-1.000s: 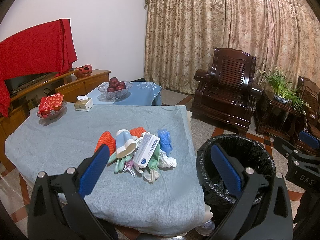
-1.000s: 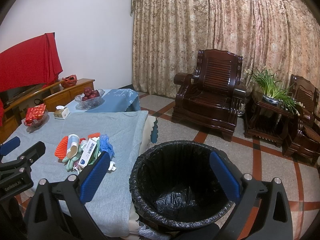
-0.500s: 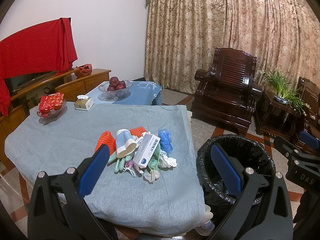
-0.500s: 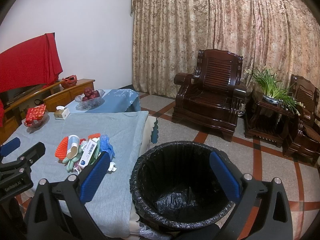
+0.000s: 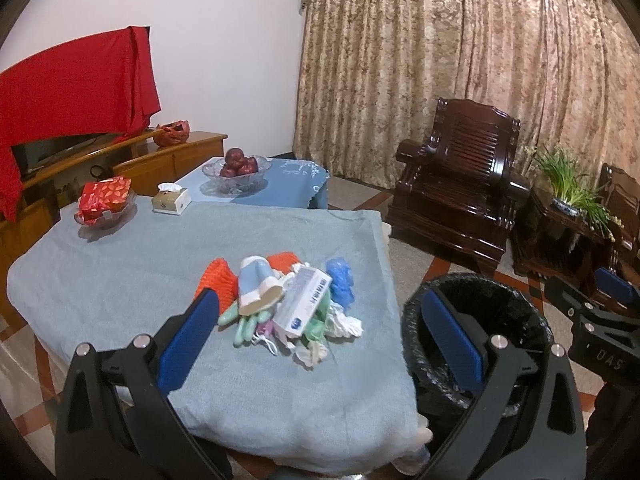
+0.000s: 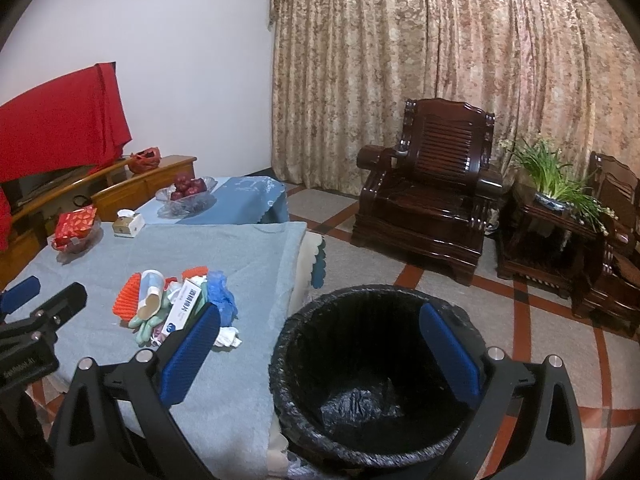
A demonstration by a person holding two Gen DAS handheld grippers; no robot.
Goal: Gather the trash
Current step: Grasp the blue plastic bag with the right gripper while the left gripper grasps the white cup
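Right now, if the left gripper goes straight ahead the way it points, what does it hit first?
Probably the trash pile on the grey tablecloth: the left gripper, open and empty, points at it, with the white box nearest the line. Depth is unclear in this view.

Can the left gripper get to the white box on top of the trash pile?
Probably yes. The left gripper is open, and the white box lies on top of the trash pile straight ahead, with nothing between them.
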